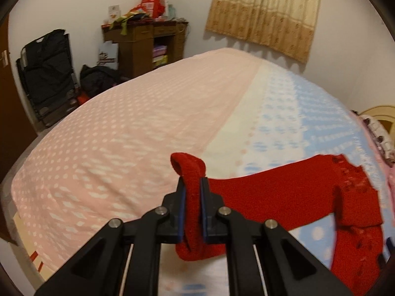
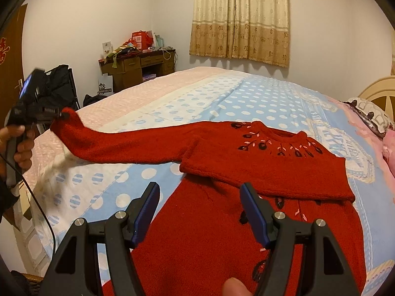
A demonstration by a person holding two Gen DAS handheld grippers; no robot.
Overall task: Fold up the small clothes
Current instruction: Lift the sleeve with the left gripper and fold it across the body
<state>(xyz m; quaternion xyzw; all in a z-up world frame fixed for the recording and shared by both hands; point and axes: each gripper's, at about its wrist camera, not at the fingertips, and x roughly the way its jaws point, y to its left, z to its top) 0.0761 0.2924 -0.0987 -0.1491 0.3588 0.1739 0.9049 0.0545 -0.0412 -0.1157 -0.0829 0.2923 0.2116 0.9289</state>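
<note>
Blue-padded jaws of the right hand-held gripper [image 2: 200, 212] stand apart with nothing between them, poised over the lower body of the red knitted sweater [image 2: 246, 162], which lies on the bed [image 2: 246, 98] with its embroidered collar toward the headboard. From that gripper, the sweater's one visible sleeve [image 2: 123, 143] runs long and straight out to the left, lifted clear of the spotted bedcover. At its far end the left hand-held gripper [image 1: 192, 192] is clamped on the cuff [image 1: 188, 167]. The left hand is therefore the one placed to carry the sleeve across the chest. Only the left wrist view shows the cuff pinched between the pads; only the right wrist view shows the sweater's layout and the person's hand [image 2: 19, 145] on the left tool.
</note>
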